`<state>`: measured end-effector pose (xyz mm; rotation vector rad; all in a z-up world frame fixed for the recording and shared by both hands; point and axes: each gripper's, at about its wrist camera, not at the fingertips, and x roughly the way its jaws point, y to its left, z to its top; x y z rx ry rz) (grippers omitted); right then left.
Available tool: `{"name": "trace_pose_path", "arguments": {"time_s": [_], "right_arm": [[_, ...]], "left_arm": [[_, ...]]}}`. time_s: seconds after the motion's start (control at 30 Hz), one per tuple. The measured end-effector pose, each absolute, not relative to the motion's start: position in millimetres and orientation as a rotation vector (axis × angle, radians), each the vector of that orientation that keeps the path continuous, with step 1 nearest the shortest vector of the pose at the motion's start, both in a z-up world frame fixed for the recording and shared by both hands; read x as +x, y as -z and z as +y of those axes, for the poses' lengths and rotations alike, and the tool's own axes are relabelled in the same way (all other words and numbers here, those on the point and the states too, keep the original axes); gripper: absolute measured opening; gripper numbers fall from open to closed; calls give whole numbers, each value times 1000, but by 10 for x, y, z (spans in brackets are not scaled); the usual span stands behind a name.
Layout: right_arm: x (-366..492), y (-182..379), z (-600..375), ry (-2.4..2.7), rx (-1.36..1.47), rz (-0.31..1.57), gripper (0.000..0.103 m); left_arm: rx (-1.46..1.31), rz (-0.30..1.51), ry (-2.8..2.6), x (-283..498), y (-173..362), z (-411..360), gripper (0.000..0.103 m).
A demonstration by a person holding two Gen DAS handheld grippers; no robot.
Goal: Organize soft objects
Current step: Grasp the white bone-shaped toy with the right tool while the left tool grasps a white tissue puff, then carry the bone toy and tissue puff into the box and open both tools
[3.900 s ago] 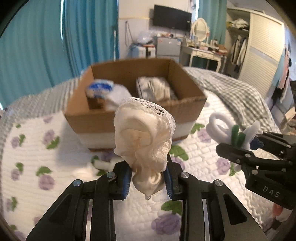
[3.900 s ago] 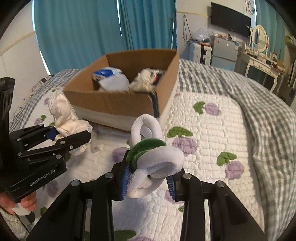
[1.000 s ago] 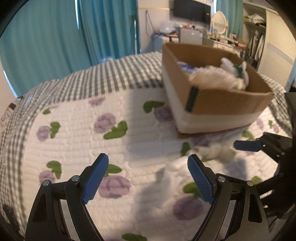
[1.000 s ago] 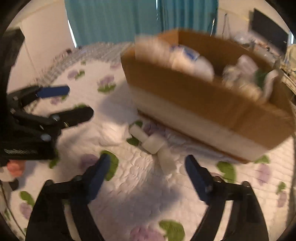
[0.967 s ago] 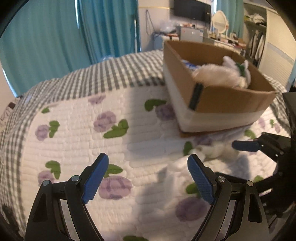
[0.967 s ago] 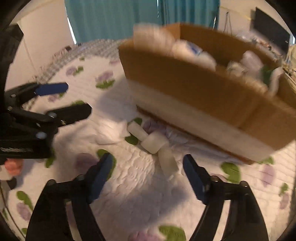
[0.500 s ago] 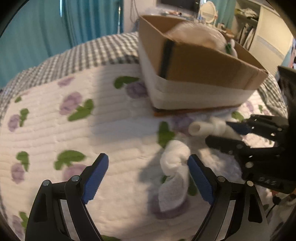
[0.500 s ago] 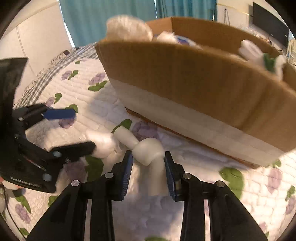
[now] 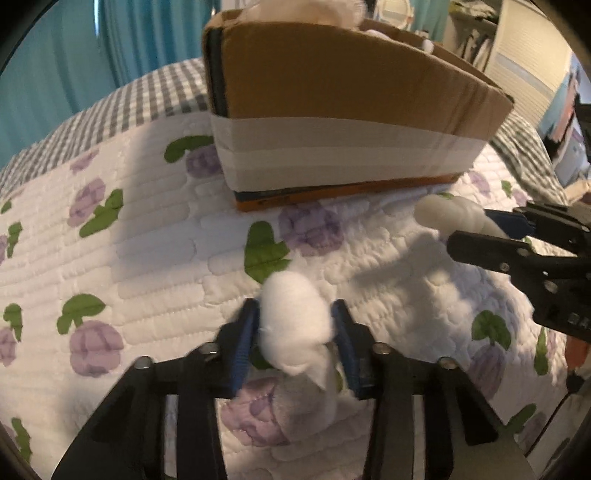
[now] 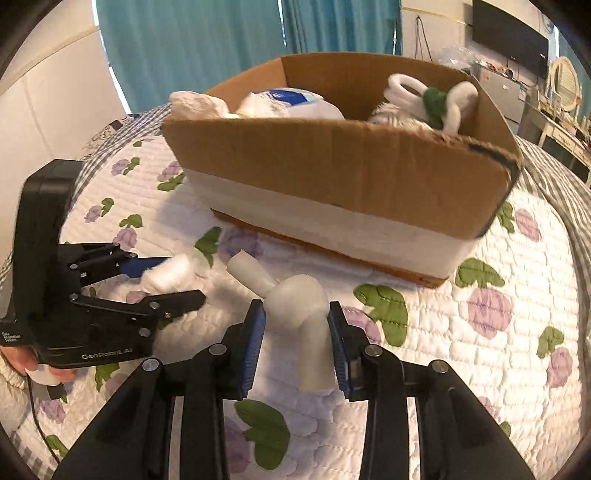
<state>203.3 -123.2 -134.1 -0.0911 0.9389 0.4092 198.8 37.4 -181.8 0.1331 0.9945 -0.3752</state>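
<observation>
The cardboard box (image 10: 332,166) on the quilt (image 10: 517,314) already holds soft things, so this looks like the pickup step, lifting and dropping in next: the right gripper (image 10: 295,332) pinches a knotted white roll (image 10: 301,299), the left gripper (image 9: 295,332) a fluffy white wad (image 9: 293,325).

Teal curtains (image 10: 192,48), floral quilted bed (image 10: 517,295), wall television (image 10: 509,33), white dressing table (image 10: 554,122)

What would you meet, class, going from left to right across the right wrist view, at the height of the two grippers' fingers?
Left gripper → fluffy white sock in its jaws → knotted white tube held by the right gripper → green leaf on the quilt.
</observation>
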Motion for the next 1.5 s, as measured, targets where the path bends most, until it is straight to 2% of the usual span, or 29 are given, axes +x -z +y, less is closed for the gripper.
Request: {"name": "trace_pose_path", "arguments": {"time_s": [0.27,0.4,0.8,1.1,1.33,1.5], "right_arm": [[1837,1186,-1327,-392,-75,931,34],[1605,949,-1394,-378,-97,905,34],[1013,-406,-1632,-358,-112,681,34],[1338,-1131,-1595,-345,-135,563,34],[2087,-1106,-1500,-344,-134,575,34],[2827,-624,-1440,-340,-92,659,34]], "left_arm": [[154,969,321,1834,1684,404,28],[143,924,325,1743,1361,412,28],[195,673,351,1198,-5,84,28],[188,558,352,1537,-597,-121,28],[166,560,338,2221,-580,-192,28],[107,647,321,2947,-193,-146,28]]}}
